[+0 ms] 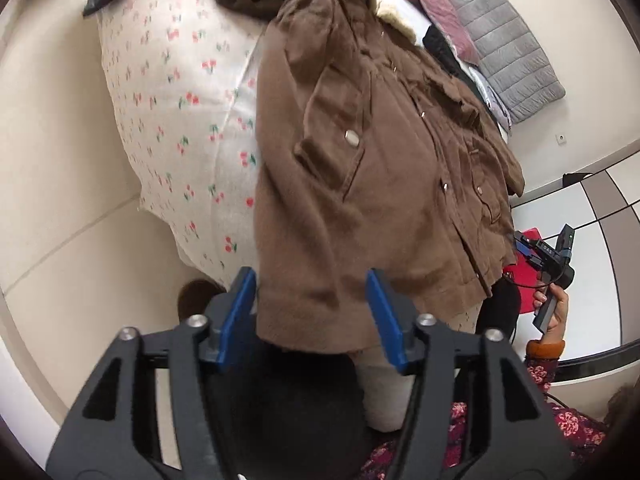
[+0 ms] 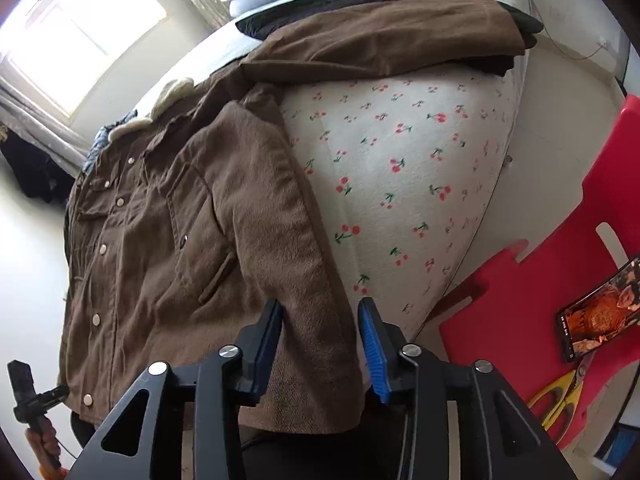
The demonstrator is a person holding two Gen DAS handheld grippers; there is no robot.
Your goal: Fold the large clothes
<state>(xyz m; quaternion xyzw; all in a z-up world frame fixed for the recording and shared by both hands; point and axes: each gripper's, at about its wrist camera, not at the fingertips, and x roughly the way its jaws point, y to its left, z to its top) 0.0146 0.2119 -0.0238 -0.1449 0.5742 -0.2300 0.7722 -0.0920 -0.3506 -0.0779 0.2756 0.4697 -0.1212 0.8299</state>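
A brown jacket [image 1: 360,184] with snap buttons and a fleece collar lies face up on a bed with a cherry-print sheet [image 1: 172,92]. My left gripper [image 1: 312,316] hovers open over the jacket's lower edge, and its blue pads [image 1: 240,312] stand clear of the cloth. In the right wrist view the jacket [image 2: 168,232] has one sleeve [image 2: 304,288] laid along its side. My right gripper [image 2: 322,344] is open above the sleeve's cuff, with the pads [image 2: 372,348] apart from the fabric. Each view shows the other gripper held in a hand at the picture's edge.
A second brown garment [image 2: 380,48] lies folded at the far end of the bed, near pillows and a grey quilt [image 1: 508,44]. A red plastic stool [image 2: 560,272] beside the bed carries a phone [image 2: 596,312] and yellow scissors [image 2: 560,396]. Pale floor tiles [image 1: 60,200] surround the bed.
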